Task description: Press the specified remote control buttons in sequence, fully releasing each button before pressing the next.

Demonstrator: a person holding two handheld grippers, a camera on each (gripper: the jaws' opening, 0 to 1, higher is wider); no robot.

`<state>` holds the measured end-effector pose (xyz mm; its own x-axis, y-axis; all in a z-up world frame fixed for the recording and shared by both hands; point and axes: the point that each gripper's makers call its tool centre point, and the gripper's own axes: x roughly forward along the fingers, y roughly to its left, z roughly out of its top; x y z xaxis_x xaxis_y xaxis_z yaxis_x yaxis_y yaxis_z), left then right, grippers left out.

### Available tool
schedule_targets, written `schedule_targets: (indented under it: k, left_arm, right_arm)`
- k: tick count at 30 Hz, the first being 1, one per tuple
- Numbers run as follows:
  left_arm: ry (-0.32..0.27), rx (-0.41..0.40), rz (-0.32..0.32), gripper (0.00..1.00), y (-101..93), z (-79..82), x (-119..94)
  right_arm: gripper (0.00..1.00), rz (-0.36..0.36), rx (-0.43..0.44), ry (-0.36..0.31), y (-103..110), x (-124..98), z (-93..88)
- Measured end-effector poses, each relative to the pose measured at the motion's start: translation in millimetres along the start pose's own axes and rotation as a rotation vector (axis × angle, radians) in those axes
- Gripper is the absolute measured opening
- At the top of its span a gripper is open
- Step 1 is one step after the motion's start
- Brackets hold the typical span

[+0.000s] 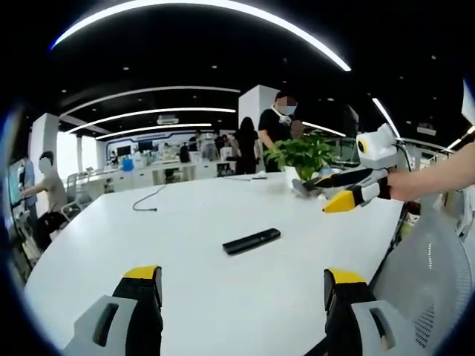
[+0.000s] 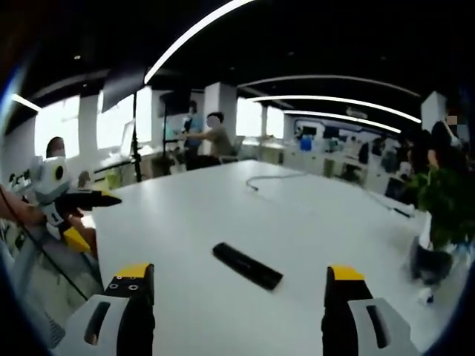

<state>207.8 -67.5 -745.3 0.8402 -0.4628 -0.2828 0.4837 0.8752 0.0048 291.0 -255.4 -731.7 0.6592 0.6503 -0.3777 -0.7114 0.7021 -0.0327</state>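
Nearest in the left gripper view, the left gripper (image 1: 243,285) hangs over the white table (image 1: 185,215) with its yellow-tipped jaws spread wide, holding nothing. Ahead of them, between the jaws and apart from both, the black remote control (image 1: 251,241) lies flat on the table. Beyond the remote stands a potted plant (image 1: 304,156). The right gripper (image 2: 241,285), likewise wide and holding nothing, faces the remote from the other side. A thin cable (image 2: 271,178) lies well beyond the remote.
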Motion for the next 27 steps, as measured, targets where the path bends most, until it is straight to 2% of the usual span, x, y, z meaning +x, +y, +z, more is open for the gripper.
schedule_targets:
  k: [19,27]
  left_arm:
    - [0.015,0.011,0.002,0.94,-0.2,-2.6,-1.7]
    - [0.017,0.009,0.001,0.94,-0.4,-3.0,-1.6]
  right_arm:
    - [0.99,-0.028,0.057,-0.06,3.2,-25.1,3.5]
    - [0.99,-0.067,0.037,-0.065,-1.6,-37.3,1.1]
